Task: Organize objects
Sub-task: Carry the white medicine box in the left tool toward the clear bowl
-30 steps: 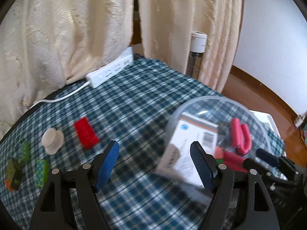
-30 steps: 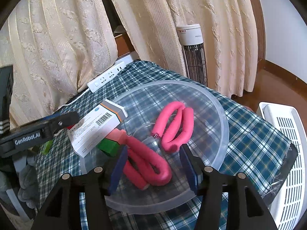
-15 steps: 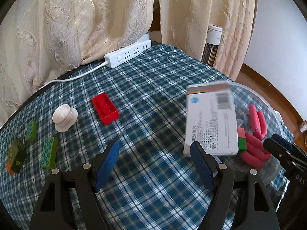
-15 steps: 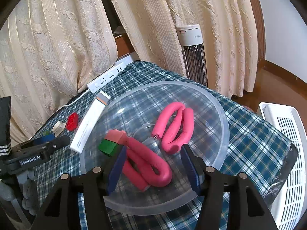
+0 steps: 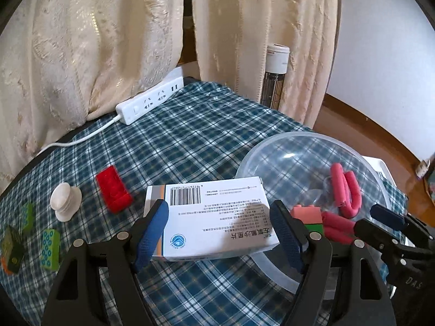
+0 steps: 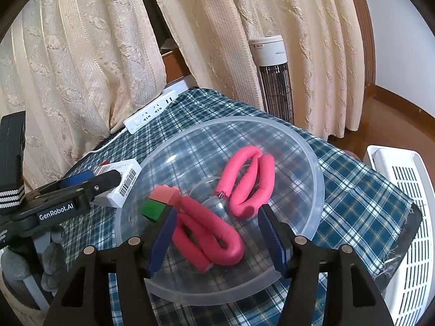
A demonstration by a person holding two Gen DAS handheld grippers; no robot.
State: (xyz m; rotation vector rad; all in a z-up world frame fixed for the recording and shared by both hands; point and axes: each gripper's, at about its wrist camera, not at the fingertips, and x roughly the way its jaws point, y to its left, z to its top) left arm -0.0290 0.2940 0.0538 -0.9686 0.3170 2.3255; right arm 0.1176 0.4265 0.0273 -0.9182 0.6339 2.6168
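Medicine box (image 5: 214,214) lies flat on the plaid tablecloth (image 5: 190,141), just left of the clear bowl (image 5: 272,146), between the spread fingers of the left gripper (image 5: 220,233), which grips nothing. The right gripper (image 6: 217,237) hovers over the bowl, spread and empty, above the pink foam rollers (image 6: 244,179). A sound grasp probably means squaring the pads on the box's long sides before closing, then clearing the near rim.

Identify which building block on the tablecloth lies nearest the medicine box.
The red block. It lies just left of the medicine box, while the green blocks sit farther off by the cloth's left edge, beyond the white knob.
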